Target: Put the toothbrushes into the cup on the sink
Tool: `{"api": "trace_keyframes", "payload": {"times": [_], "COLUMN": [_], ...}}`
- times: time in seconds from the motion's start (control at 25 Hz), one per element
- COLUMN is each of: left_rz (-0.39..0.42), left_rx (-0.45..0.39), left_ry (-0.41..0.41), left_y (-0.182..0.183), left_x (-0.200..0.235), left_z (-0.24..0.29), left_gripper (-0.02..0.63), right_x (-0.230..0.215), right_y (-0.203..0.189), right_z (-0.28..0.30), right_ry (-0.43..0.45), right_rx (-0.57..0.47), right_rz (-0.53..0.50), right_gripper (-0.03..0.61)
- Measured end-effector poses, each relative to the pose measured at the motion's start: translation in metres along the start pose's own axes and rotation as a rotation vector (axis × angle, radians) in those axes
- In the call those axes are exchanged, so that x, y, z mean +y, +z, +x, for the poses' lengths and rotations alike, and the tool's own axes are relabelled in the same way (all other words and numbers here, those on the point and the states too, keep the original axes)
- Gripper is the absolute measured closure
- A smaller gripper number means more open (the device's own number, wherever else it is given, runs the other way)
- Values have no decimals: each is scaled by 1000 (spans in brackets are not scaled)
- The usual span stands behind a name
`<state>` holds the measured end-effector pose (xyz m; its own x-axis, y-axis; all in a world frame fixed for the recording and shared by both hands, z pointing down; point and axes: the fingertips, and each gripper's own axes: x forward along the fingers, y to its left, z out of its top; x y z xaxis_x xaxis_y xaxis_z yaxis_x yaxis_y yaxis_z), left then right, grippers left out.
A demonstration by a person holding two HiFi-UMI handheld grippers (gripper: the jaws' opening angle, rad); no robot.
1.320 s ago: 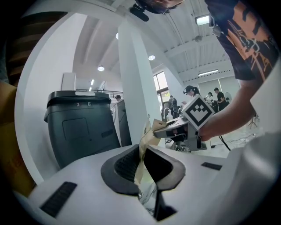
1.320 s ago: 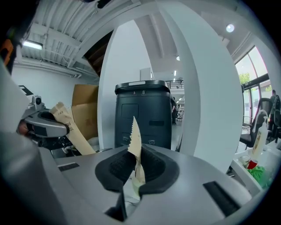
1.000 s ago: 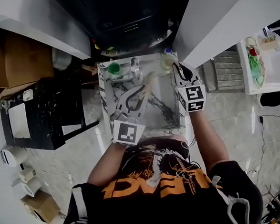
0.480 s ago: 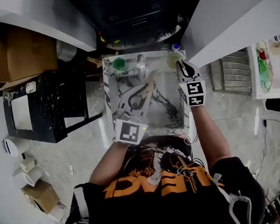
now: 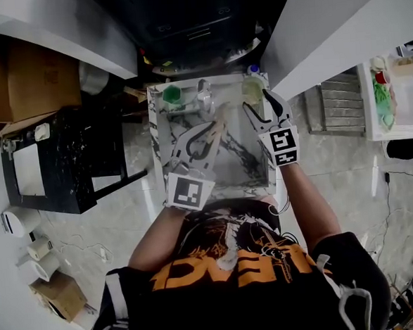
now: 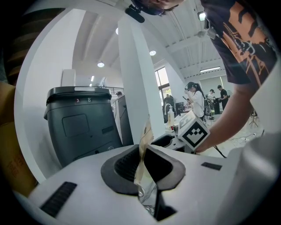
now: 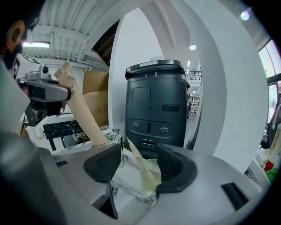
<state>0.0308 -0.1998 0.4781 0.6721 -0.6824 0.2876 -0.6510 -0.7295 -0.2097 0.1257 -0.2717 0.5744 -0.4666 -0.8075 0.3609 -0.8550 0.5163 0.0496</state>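
**A:** Counting what's done, how many toothbrushes are in the cup?

**B:** One, as far as I can see. The right gripper (image 7: pixel 137 161) is opening its jaws. The first toothbrush (image 7: pixel 131 148), still in its wrapper, stands between them, leaning in the pale cup (image 7: pixel 151 175) just ahead of the pads. Neither pad presses on it, so I'd call that one delivered.

**A:** And the other?

**B:** The left gripper (image 6: pixel 142 160) is clamped on the second toothbrush (image 6: pixel 145 136), pinched low down, with its paper-wrapped end sticking up past the jaws. It hangs over the sink (image 5: pixel 245 165), off to the left of the right gripper and the cup, and apart from both.

**A:** So what's left?

**B:** Probably drawing the right gripper clear of the cup, then carrying the second toothbrush across and dropping it in. I can't tell whether more toothbrushes lie elsewhere.
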Motion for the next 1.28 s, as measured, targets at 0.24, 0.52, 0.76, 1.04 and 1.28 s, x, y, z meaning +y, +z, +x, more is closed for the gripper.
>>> {"api": "trace_keyframes", "payload": {"times": [0.24,0.52,0.76,1.04,1.28], "left_rz": [-4,-3,-17,-26,-59], "left_rx": [-32,-81,-106,-160,-134], "left_ry": [-9,-2,17,65,176], "left_y": [10,20,15,24,1], "left_x": [-1,-3,0,23,78], "left_z": [-13,-40,-68,-95,-109], "left_gripper": [560,560,560,560,560], "right_x": [40,88,120,141,148], "right_y": [36,80,98,105,120], "right_z": [-40,-73,-87,-88,-80], "right_ry": [34,96,127,138,137], "right_rx": [-74,-166,-209,-201,-231], "right_rz": [-4,-26,-44,-58,-71], "right_gripper": [310,363,565,565,565]}}
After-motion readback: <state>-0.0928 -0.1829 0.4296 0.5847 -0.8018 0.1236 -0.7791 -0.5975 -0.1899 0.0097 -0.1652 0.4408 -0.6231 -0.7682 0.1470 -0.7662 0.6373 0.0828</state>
